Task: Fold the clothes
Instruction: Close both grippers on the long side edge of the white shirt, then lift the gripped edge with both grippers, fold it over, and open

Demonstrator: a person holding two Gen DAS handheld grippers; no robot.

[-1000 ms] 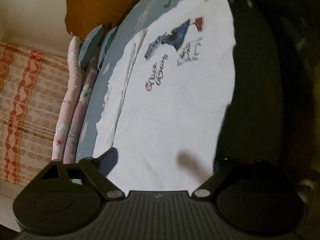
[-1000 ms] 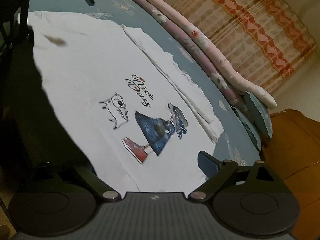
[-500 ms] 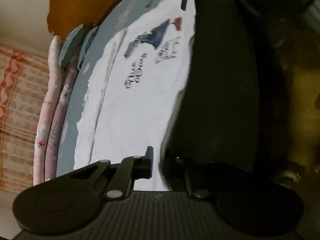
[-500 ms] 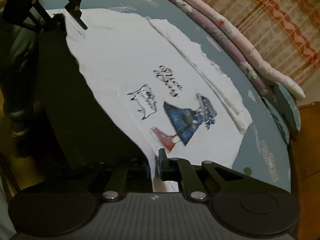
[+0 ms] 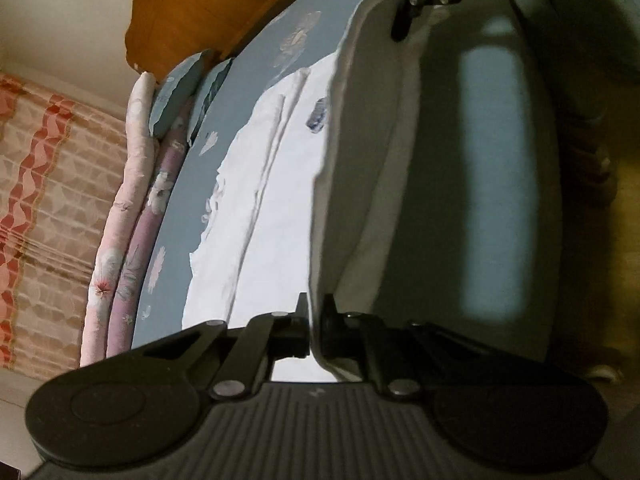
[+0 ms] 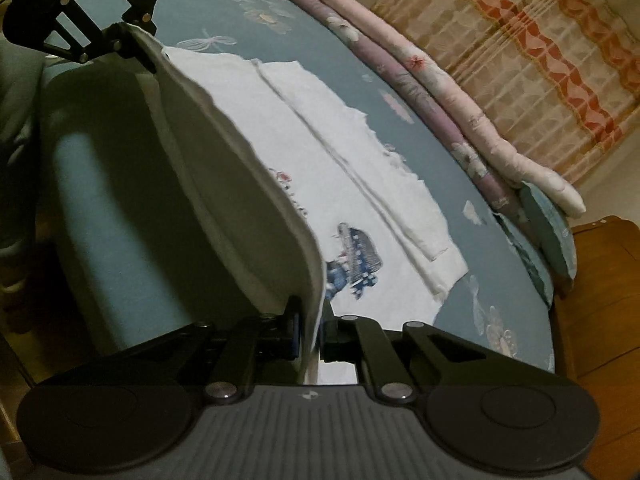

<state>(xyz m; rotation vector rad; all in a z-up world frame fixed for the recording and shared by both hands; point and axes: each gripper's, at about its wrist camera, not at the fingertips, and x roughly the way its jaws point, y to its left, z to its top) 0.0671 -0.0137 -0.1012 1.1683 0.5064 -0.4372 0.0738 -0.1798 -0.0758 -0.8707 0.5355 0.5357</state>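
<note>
A white T-shirt (image 5: 276, 216) with a blue cartoon print (image 6: 356, 256) lies on a blue bed sheet (image 5: 248, 92). Its far side is folded inward. My left gripper (image 5: 315, 322) is shut on the shirt's near edge and lifts it. My right gripper (image 6: 311, 320) is shut on the same edge at the other end, also raised. The lifted edge (image 6: 248, 160) stands up as a flap between them and hides part of the print. Each gripper shows at the top of the other's view: the right one in the left wrist view (image 5: 404, 20), the left one in the right wrist view (image 6: 136, 46).
A rolled floral quilt (image 6: 440, 92) and blue pillows (image 6: 548, 224) lie along the bed's far side. A wooden headboard (image 5: 208, 12) stands at one end. A patterned curtain (image 6: 540, 40) hangs behind. The bed's near edge (image 6: 120, 208) drops to the floor.
Both grippers closed on the shirt's near edge and lifted it. The edge now rises as a flap over the shirt and covers most of the print.
</note>
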